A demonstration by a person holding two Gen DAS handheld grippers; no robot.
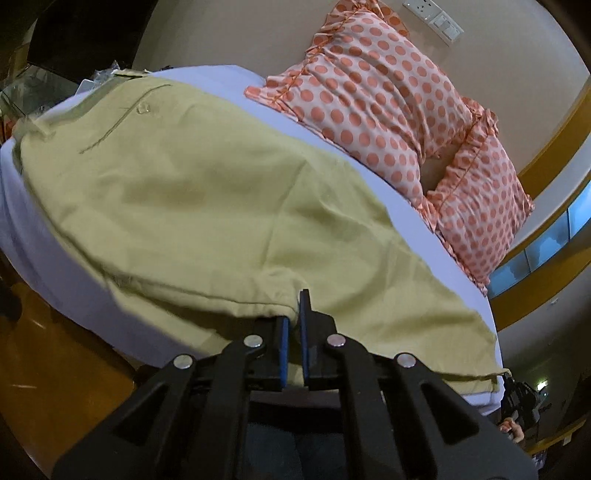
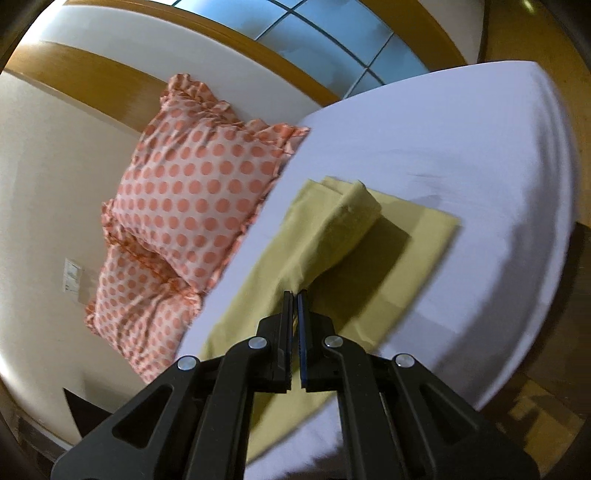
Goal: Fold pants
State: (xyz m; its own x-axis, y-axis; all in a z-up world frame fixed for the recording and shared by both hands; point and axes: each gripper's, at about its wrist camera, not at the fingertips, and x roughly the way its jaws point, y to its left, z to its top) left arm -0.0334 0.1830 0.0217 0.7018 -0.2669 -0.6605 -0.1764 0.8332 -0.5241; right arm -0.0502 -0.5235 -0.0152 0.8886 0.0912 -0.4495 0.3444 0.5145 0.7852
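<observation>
Yellow-green pants (image 1: 207, 206) lie spread on the white bed, waistband and a back pocket at the far left. My left gripper (image 1: 295, 306) is shut on a fold of the pants' near edge. In the right wrist view the pants (image 2: 369, 258) lie flat on the sheet, and one leg is lifted in a raised fold (image 2: 332, 236) that runs up to my right gripper (image 2: 294, 295), which is shut on that cloth. The other gripper and a hand show at the lower right of the left wrist view (image 1: 521, 402).
Two pink pillows with orange dots (image 1: 388, 110) (image 2: 192, 195) lie at the head of the bed (image 2: 461, 140) against a cream wall. A wall socket plate (image 1: 436, 18) is above them. Clutter on a glass table (image 1: 33, 92) stands beyond the bed. Wooden floor (image 1: 55, 350) lies below.
</observation>
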